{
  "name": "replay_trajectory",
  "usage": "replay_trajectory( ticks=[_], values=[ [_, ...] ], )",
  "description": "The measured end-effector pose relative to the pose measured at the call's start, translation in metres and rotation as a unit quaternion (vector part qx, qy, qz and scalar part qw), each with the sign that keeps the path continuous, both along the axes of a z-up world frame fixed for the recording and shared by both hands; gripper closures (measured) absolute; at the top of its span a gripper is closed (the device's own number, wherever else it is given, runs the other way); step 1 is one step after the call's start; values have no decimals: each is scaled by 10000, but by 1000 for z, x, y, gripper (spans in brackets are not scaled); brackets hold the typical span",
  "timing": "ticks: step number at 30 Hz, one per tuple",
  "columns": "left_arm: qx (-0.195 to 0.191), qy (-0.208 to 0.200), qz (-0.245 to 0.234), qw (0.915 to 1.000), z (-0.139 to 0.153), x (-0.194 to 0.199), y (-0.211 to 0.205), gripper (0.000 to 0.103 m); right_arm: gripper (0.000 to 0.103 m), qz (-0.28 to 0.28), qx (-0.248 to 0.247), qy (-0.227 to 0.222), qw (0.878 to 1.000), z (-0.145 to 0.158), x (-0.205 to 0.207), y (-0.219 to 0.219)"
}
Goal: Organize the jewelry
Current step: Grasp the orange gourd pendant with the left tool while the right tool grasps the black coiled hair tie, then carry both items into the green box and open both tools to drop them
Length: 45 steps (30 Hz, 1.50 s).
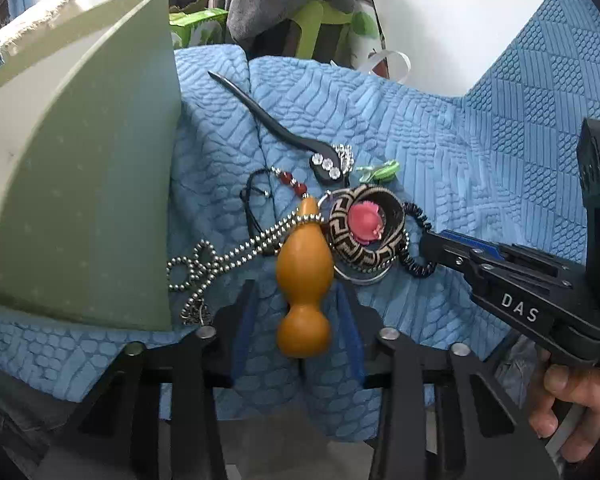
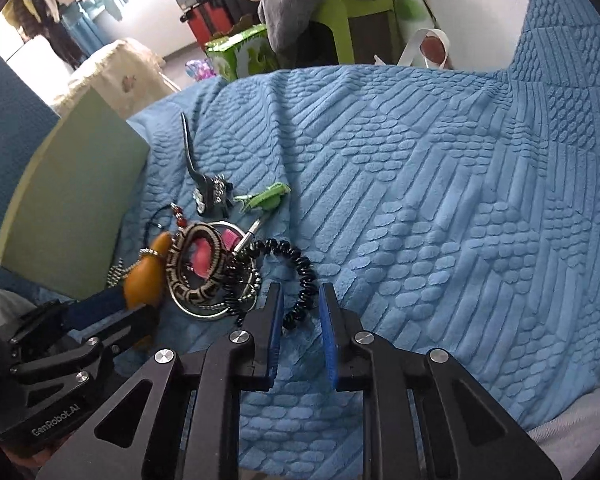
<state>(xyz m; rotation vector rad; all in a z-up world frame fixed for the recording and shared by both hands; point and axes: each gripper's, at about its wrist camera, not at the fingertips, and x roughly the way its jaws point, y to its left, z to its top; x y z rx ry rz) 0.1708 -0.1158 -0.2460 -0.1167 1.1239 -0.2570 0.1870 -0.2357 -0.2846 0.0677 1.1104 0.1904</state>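
The left tongs point steeply down at the blue quilted bedspread, their blue-padded fingers standing on either side of the orange gourd pendant; the gap between them is about as wide as the gourd's belly, and whether the pads actually press on it I cannot tell. The right tongs sit just beside the heap, narrowly parted, with the near end of a black coiled bracelet curling into the gap; the pads do not look to be pinching it. In the left view a hand grips the handle of the right tool at the lower right.

The jewelry lies in one tangled heap on the bed; a silver ball chain loops around the gourd's neck and trails off to the left; a black-and-cream patterned woven bangle leans against the gourd with something pink inside it, and a thin silver bangle lies under it. A string of red beads runs from the gourd's tip to a black cord. Beyond the heap lie a black hair stick with small white flowers at its head and a green hair clip. To the left stands an olive-green box, touching the bedspread.
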Motion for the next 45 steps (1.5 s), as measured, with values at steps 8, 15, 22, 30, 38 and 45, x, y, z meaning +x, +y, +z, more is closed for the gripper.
replay_trajectory(
  ticks=[8,15,22,30,38,45],
  values=[
    [-194,-140,-114,9996,2,1,3,74,94,322,-780,-224,9962,-2,0,24],
    [-401,-13,-106,9991,22,-5,7,74,96,30,-705,-284,9971,12,-6,15],
    [-353,451,10,9984,21,-15,15,74,96,-181,-570,-153,9981,23,-19,12],
    [-445,850,148,9953,16,-28,26,74,96,-249,-575,63,9980,28,-35,14],
    [-503,312,25,9982,73,-30,30,74,96,-487,-499,-267,9972,76,-43,16],
    [-457,-472,-109,9978,151,-26,42,74,96,-503,-341,-950,9936,156,-43,40]
  ],
)
